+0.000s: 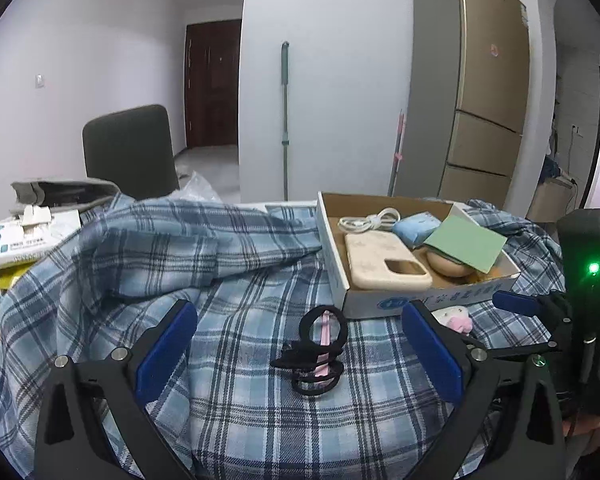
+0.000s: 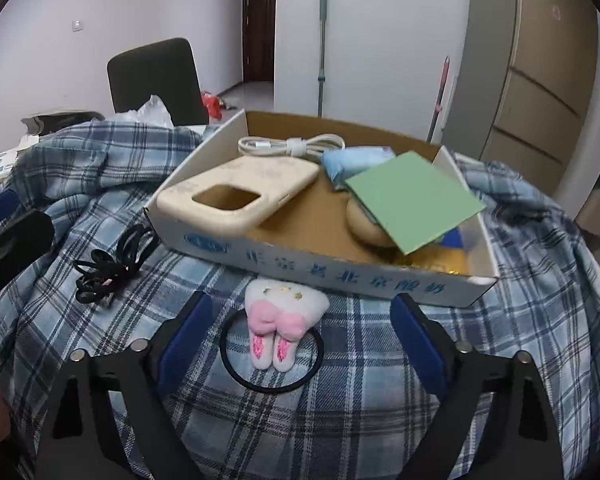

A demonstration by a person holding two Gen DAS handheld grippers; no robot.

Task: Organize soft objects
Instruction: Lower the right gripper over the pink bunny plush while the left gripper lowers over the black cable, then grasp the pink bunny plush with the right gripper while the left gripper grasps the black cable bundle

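Observation:
A bundle of black hair ties point(image 1: 316, 354) with a pink strip lies on the blue plaid cloth point(image 1: 236, 248). My left gripper point(image 1: 300, 346) stands open around it, with both blue pads clear of it. A white plush bunny hair tie point(image 2: 286, 318) on a black loop lies just in front of the cardboard box point(image 2: 340, 276). My right gripper point(image 2: 302, 340) is open, one pad on each side, neither touching the plush. The box holds a cream phone case point(image 2: 240, 196), a white cable point(image 2: 288, 146), a blue pack point(image 2: 352, 162), a green card point(image 2: 414, 200) and a beige round thing.
The cloth bunches into a ridge point(image 1: 160, 240) at the back left. Boxes and papers point(image 1: 24, 240) are piled at the far left. Behind stand a dark chair point(image 1: 128, 152), a mop handle point(image 1: 285, 120) against the wall and a tall fridge point(image 1: 480, 100).

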